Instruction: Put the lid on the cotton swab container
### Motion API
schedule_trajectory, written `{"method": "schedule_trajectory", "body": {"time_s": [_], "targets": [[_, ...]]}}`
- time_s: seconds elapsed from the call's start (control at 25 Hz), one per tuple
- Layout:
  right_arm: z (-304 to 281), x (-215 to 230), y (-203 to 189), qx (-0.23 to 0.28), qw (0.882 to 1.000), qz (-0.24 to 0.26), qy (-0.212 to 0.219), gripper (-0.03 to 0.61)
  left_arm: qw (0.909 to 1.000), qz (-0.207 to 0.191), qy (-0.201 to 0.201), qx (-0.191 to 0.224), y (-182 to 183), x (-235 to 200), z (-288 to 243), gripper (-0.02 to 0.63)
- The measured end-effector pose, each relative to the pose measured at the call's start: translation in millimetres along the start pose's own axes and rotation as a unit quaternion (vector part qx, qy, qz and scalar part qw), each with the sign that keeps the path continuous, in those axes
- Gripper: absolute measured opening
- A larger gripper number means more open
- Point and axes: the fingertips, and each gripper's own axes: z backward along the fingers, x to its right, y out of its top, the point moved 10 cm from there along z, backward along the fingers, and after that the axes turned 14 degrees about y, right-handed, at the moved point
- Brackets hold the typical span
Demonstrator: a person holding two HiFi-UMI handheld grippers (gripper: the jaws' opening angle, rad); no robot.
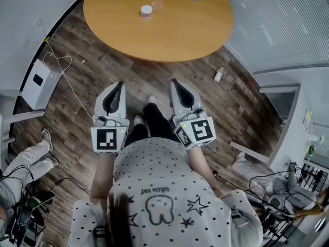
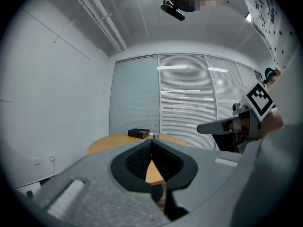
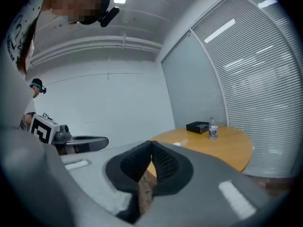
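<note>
The job is not yet begun. The left gripper (image 1: 120,84) and right gripper (image 1: 175,82) are both shut tight and empty, short of the round table (image 1: 169,40). The cotton swab container (image 1: 146,12) sits on the table, with its lid (image 1: 157,4) just beside it. Next, both must reach over the table.

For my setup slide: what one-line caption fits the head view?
Person before a round table, left hand-held gripper and right hand-held gripper both shut and empty, cotton swab container ahead.
</note>
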Motion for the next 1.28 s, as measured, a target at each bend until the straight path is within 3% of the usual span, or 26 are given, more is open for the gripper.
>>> {"method": "schedule_trajectory", "body": {"time_s": [0.52, 0.92, 1.28], "targets": [[-56, 104, 26, -0.004, 0.999, 0.004, 0.033, 0.003, 0.9995, -0.014, 0.024, 0.014, 16, 21, -106, 0.011], [-73, 151, 27, -0.014, 0.999, -0.004, 0.035, 0.003, 0.9992, -0.009, 0.035, 0.016, 21, 30, -149, 0.011], [-95, 164, 27, -0.020, 0.999, -0.012, 0.044, 0.003, 0.9991, -0.010, 0.041, 0.006, 24, 21, -171, 0.011]]}}
